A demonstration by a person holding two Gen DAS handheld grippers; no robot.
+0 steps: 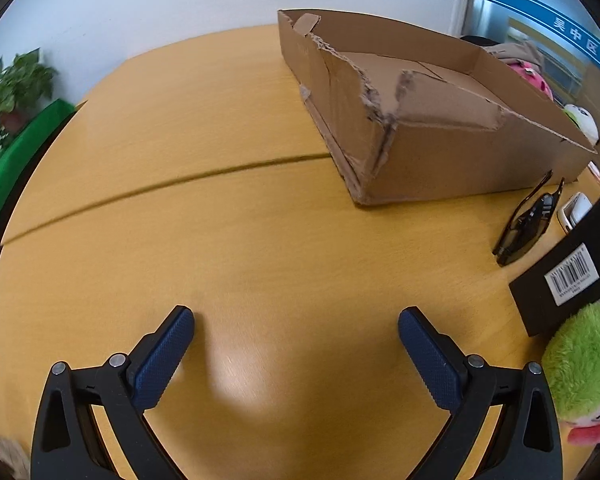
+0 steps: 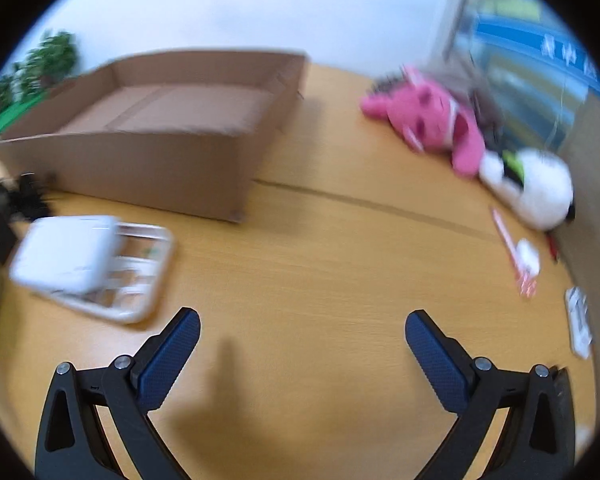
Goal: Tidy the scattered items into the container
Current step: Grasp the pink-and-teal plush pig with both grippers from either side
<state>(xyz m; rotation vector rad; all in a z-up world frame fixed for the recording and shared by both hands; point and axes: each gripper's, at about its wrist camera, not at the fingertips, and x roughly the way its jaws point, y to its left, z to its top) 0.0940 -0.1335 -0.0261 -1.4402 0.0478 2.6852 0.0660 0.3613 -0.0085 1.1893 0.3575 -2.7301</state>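
Across the wooden table [image 1: 260, 240], the torn cardboard box [image 1: 440, 160] sits at one o'clock from the left gripper [image 1: 296, 352], which hovers with jaws spread wide and nothing between them. Only the left view catches the black carton [image 1: 572, 264] at three o'clock with its white barcode label [image 1: 571, 277], digits too small to read, the green plush [image 1: 584, 368] beside it, and the folded sunglasses [image 1: 528, 224] at two. Over to the blurred right view: the box [image 2: 140, 160] lies at eleven o'clock from the right gripper [image 2: 302, 356], also wide open and empty. Only here show the pink plush [image 2: 432, 120] and white plush [image 2: 528, 188] at one to two o'clock, and the white device [image 2: 88, 264] at ten.
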